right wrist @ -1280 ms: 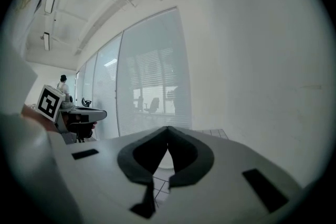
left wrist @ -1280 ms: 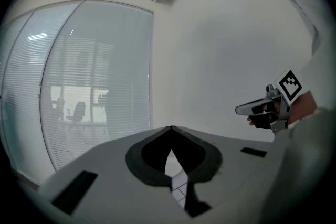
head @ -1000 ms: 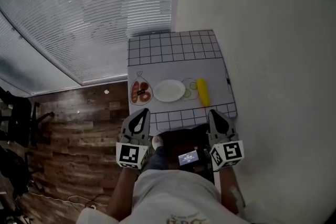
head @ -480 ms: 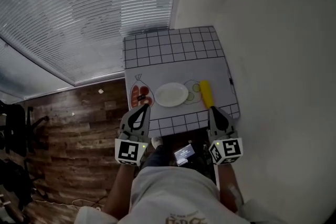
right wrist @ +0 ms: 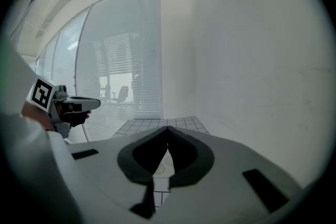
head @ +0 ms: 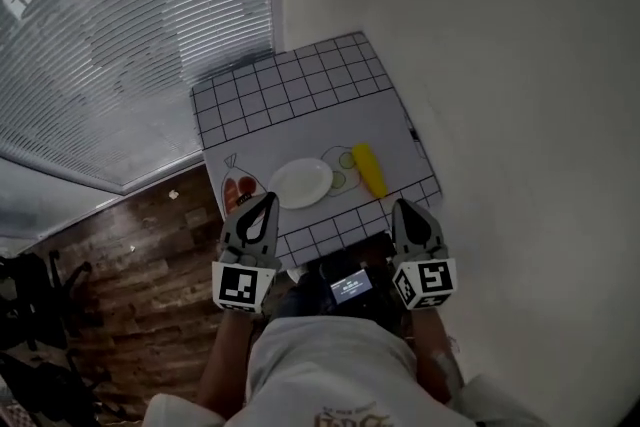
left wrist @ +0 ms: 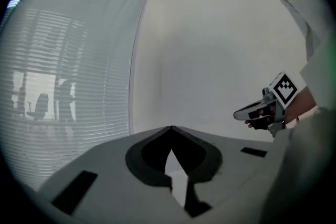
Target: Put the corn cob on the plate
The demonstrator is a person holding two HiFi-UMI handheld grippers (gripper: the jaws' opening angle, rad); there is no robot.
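We hold both grippers low at the near edge of the table [head: 290,95], neither touching anything. The left gripper [head: 266,205] has its jaws pressed together with nothing between them, and the right gripper [head: 404,211] is clenched and empty in the same way. The corn cob [head: 369,169] lies on the table just right of the plate [head: 300,183], with a small gap between them, its length running away from us at a slight slant.

The first risk we see is reaching in with the jaws closed. A clenched tip would only nudge the cob, and a round cob rolls easily (the table's right edge and the wall [head: 500,115] are close on that side). So the right jaws need to part before they come down.

The second risk is a poor hold. Pinching near one end would probably let the cob swing or slip out during the lift. A grip across its middle looks safer.

The third is the plate itself, which looks light. Dropping the cob from a height, or brushing the rim, could push it toward the left edge. The idle left gripper sits near that rim too.
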